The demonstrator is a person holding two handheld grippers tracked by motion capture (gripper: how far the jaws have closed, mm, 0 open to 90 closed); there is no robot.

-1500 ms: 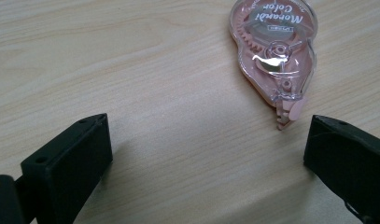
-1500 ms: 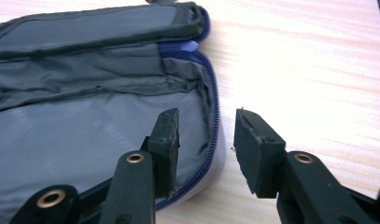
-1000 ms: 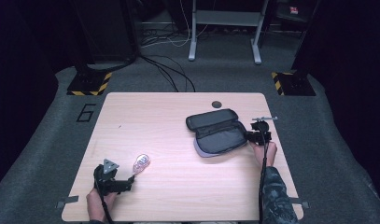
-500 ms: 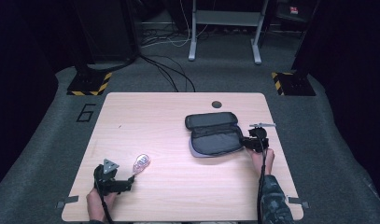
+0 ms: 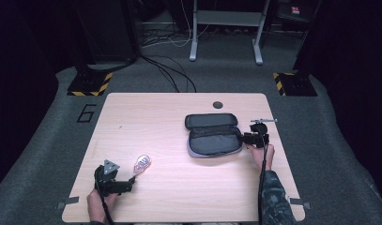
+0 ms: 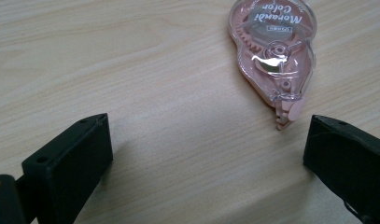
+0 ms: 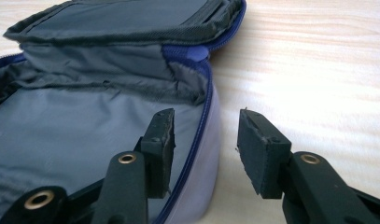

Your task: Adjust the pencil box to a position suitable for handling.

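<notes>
our right gripper (image 7: pixel 204 149) straddles the near right rim of the open pencil case (image 5: pixel 212 139), jaws apart. our left gripper (image 6: pixel 204 154), spread wide, faces the correction tape (image 6: pixel 274 51) near left; it isn't packed yet.

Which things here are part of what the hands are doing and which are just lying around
In the job:
- correction tape roller, between the open left tongs
- open pencil case, its rim between the open right tongs

Lying about:
- floor cables
- metal stand
</notes>
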